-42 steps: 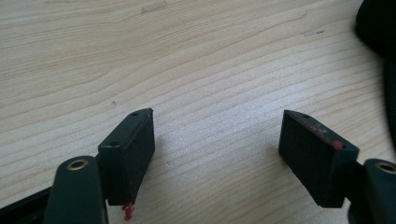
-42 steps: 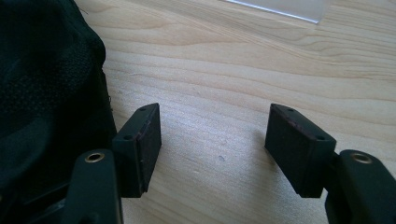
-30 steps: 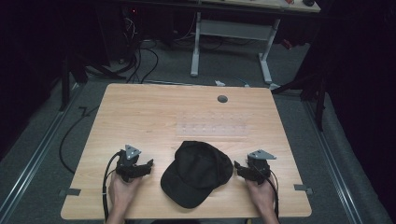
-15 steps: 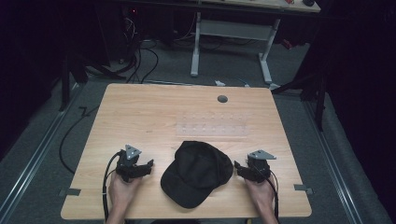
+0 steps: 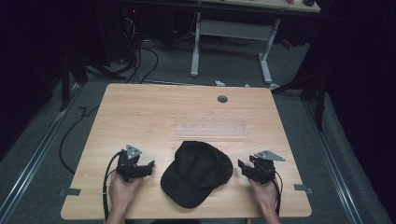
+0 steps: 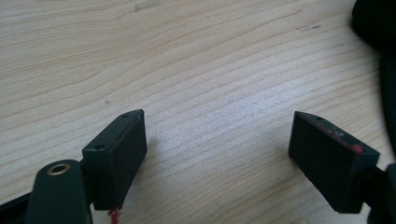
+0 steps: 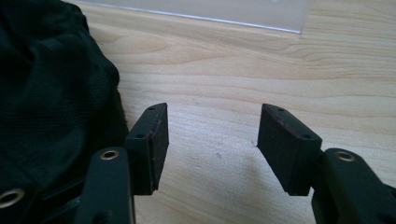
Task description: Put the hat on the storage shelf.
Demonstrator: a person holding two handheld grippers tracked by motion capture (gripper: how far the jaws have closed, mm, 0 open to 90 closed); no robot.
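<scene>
A black baseball cap point(image 5: 198, 170) lies on the wooden table point(image 5: 140, 116) near its front edge, between the two hand-held grippers. My left gripper point(image 5: 150, 165) rests to the left of the cap and points at it. Its jaws have just been opening and stand wide over bare wood point(image 6: 219, 126), with the cap point(image 6: 378, 28) at the right edge. My right gripper point(image 5: 242, 165) sits to the right of the cap. Its jaws have just been closing a little but stay apart with nothing between them point(image 7: 212, 121). The cap point(image 7: 46, 93) lies just beside its left jaw.
A clear plastic sheet point(image 5: 212, 126) lies flat on the table behind the cap, and its edge shows in the right gripper view point(image 7: 210, 9). A round cable hole point(image 5: 222, 99) sits near the far edge. Cables and another table's legs stand on the floor beyond.
</scene>
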